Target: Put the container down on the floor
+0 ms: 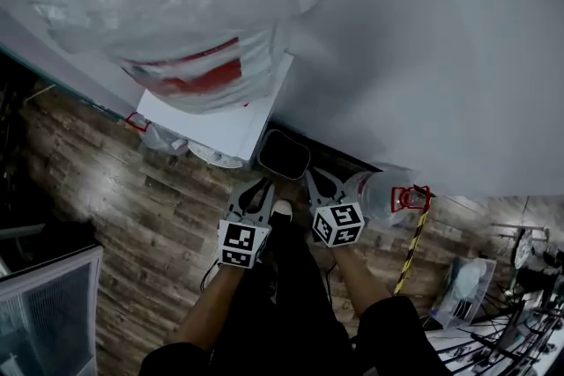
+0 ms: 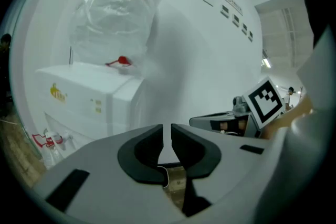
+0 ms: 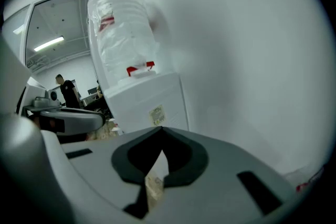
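Forearms extended side by side; right gripper (image 1: 317, 182) jaws pressed together, left gripper (image 1: 257, 188) jaws seemingly a sliver apart.

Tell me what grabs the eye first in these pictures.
The big plastic-wrapped water bottle on top of the white dispenser against the wall dominates the head view's upper left. Below it, a black container sits on the wooden floor by the wall, with the left gripper and right gripper, both empty, just short of it.
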Available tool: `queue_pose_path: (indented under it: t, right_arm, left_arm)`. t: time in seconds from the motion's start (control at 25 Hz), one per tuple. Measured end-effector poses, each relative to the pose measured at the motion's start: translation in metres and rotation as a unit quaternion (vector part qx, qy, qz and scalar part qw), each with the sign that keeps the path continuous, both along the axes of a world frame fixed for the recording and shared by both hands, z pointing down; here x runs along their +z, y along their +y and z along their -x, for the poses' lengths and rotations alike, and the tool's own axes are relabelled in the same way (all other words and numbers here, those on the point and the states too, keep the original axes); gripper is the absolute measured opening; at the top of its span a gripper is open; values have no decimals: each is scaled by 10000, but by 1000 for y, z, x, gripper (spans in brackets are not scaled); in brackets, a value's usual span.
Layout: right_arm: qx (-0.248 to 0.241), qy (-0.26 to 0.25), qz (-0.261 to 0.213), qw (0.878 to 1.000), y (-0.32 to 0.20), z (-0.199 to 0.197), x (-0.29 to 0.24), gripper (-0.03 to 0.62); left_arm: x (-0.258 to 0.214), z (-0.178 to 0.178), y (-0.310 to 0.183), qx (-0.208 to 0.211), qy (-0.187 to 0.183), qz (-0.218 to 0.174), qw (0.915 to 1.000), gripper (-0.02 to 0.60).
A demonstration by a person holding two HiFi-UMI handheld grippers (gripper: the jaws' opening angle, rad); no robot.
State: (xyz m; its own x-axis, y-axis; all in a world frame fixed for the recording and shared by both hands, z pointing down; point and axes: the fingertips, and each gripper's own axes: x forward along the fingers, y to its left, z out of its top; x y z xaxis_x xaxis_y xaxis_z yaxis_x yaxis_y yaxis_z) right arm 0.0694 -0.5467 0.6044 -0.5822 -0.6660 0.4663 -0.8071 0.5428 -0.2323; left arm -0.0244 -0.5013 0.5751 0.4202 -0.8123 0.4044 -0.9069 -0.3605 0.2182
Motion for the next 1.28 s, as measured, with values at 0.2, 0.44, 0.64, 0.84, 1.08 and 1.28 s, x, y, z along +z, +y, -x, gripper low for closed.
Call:
queue_pose_path:
  t: [0.2, 0.44, 0.64, 0.84, 1.08, 1.28]
  right_arm:
    - [23, -123, -49, 9999, 18, 0, -57, 11]
    - [117, -381, -180, 9990, 46, -6, -128, 11]
    - [159, -374, -509, 9979, 67, -7, -180, 11]
    - [136, -179, -993, 9948, 85, -7, -228, 11]
    - [127, -323, -1303, 9909, 106, -6, -266, 11]
    - [124, -311, -1436, 9891, 132, -4, -277, 11]
  left_arm:
    - [-50, 2, 8, -99, -15, -48, 9999, 57]
    - [-114, -11, 25, -78, 30, -232, 9997, 56]
    - [-161, -21, 41, 31, -86, -560, 9984, 56]
    - [-199, -25, 54, 115, -166, -853, 9962, 56]
    - [-235, -20, 69, 75, -160, -1183, 9928, 56]
    - [-241, -18, 84, 107, -198, -1241, 9920, 55]
